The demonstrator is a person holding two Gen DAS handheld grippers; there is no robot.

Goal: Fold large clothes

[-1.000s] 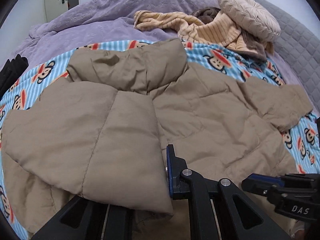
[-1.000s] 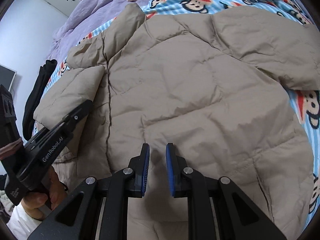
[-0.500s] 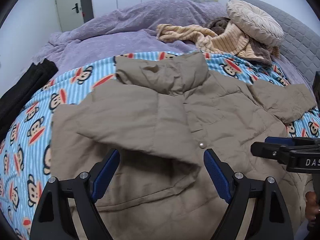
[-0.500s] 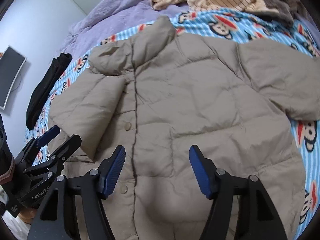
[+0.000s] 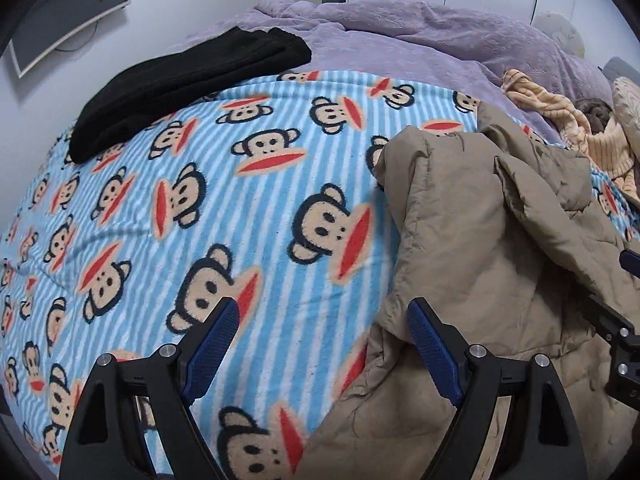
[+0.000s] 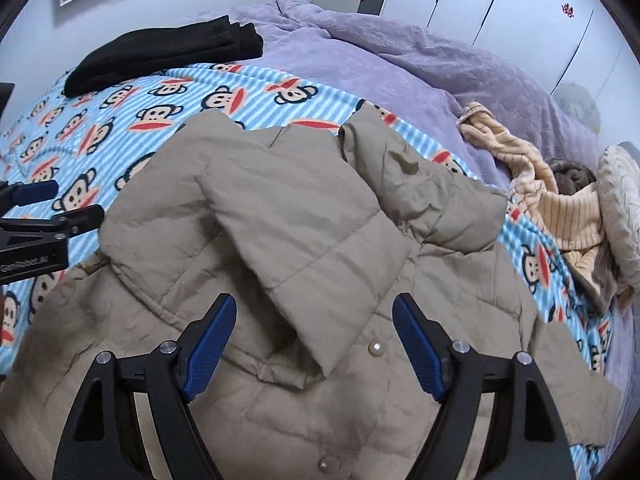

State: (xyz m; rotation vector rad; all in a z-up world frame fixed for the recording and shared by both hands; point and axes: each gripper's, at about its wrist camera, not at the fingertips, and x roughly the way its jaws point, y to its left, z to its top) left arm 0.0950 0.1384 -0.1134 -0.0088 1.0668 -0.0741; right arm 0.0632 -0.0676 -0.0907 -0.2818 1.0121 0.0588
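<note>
Jacket [image 6: 320, 240]: tan, quilted and puffy, lying on the blue-striped monkey-print blanket [image 5: 200, 208] that covers the bed. One sleeve is folded across the front panel, its cuff end lying near the snap buttons. The collar end points toward the purple duvet [image 6: 400, 52] farther up the bed.

Right gripper [image 6: 312, 344]: fingers spread wide, nothing between them, hovering above the folded sleeve and the front placket.

Left gripper [image 5: 324, 344]: fingers likewise wide apart and empty. One blue pad [image 5: 214, 344] is over bare blanket, the other over the jacket's rumpled side edge.

Other items: a folded black garment [image 5: 180, 80] at the blanket's far corner, well apart from the jacket; a beige striped knit [image 6: 552, 208] and a round cushion [image 6: 620, 200] heaped beside the jacket's far side.
</note>
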